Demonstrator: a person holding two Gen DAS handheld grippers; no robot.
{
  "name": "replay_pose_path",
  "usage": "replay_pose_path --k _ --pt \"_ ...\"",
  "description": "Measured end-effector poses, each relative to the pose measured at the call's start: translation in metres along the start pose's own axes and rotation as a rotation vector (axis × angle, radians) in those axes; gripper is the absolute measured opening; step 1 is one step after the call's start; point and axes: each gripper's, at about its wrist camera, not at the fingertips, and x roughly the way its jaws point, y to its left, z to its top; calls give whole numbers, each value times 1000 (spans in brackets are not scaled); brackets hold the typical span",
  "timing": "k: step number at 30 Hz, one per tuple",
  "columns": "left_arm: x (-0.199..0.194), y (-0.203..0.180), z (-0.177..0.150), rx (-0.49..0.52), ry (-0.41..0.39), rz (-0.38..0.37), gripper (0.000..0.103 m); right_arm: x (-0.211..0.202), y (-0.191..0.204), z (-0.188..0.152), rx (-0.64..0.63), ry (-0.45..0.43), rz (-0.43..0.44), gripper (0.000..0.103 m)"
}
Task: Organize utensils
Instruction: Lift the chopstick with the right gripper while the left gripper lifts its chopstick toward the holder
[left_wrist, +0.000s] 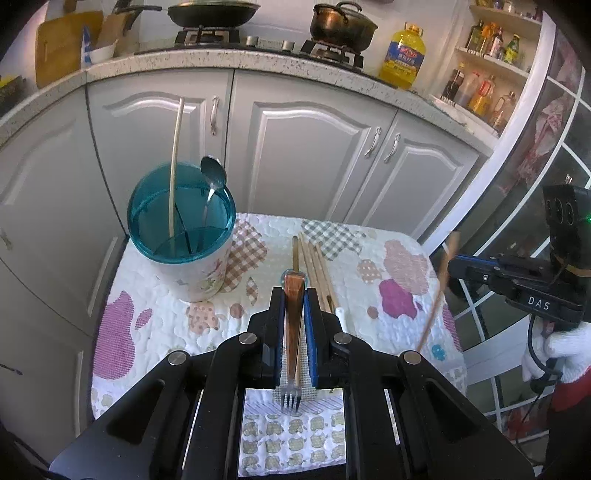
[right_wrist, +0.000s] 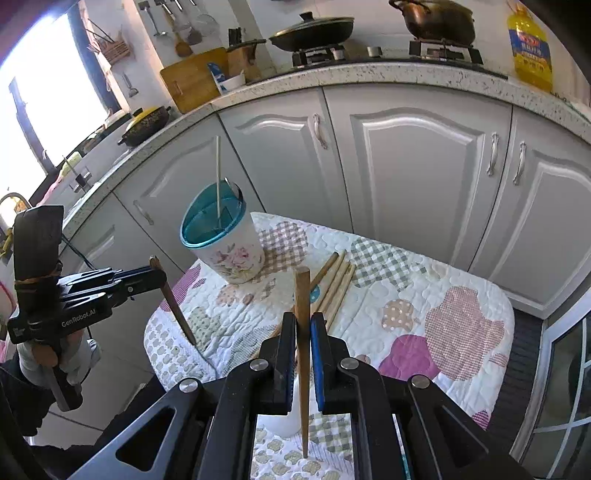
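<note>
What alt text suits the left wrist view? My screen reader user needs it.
The left gripper clamps a wooden-handled fork, tines toward the camera, above a quilted table. A teal-rimmed utensil holder with a spoon stands left; loose chopsticks lie ahead.

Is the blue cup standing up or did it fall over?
Standing up. The cup sits flat on the tablecloth with its opening on top, and a chopstick and spoon poke up out of it.
</note>
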Motion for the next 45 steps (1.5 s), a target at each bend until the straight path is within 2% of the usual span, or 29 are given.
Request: replay_pose_path --k 7,12,14,16,22,25,28,32,35,38,41,45 --pt "-16 1 3 -1 -37 7 9 -15 14 7 -24 -42 -1 7" --pt "-15 5 0 -22 -29 7 9 1 15 7 -23 -11 -15 7" --pt "-15 5 -1 -26 -25 8 9 17 8 4 -16 15 -57 10" --pt "-16 5 -1 -28 -25 7 9 40 -1 -1 6 66 -63 17" --pt "-18 8 4 -32 -22 5 9 117 -23 -9 51 192 -108 17" --pt "-20 11 7 -41 -22 10 9 150 -33 -6 59 222 -156 17" --pt "-22 15 11 -51 -25 16 9 177 -43 -1 84 266 -146 17" --pt "-22 18 14 -61 -28 23 9 206 -49 -1 76 328 -175 17" --pt "-19 16 14 -60 -22 24 9 210 -50 4 72 304 -182 11" --pt "-18 13 13 -48 -22 28 9 200 -56 6 118 304 -135 8" --pt "-17 13 13 -50 -21 24 9 168 -54 9 95 266 -115 8" --pt "-17 12 13 -49 -32 25 9 110 -45 13 71 174 -104 8"
